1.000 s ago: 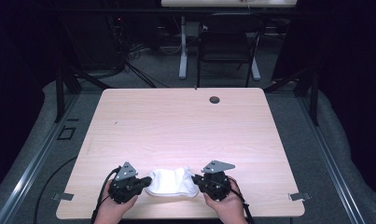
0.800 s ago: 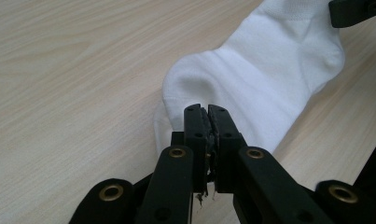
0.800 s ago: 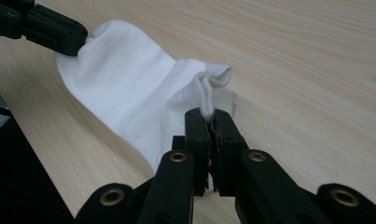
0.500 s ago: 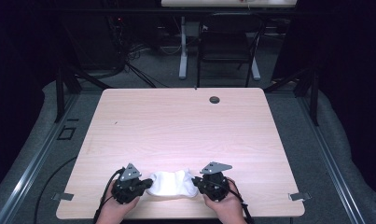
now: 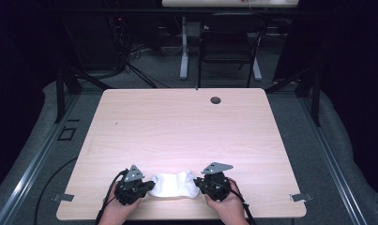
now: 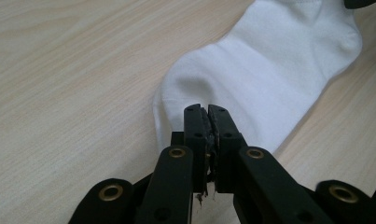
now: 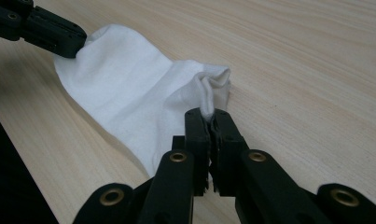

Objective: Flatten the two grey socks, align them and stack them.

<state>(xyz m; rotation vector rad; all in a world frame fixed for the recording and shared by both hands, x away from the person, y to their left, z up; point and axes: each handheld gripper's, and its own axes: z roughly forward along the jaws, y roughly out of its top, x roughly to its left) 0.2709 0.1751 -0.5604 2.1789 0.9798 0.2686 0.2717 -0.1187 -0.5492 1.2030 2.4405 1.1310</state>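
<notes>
Pale wooden table [image 5: 186,126]: your white sock [image 5: 173,185] lies at its near edge, stretched between your grippers. Left gripper [image 5: 148,186] pinches its left end, right gripper [image 5: 199,183] its right end, both clenched on fabric.

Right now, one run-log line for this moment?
left gripper: shut on white sock | right gripper: shut on white sock | table

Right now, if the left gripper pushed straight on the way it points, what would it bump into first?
The white sock it already pinches; beyond that, probably the right gripper at the sock's far end.
</notes>
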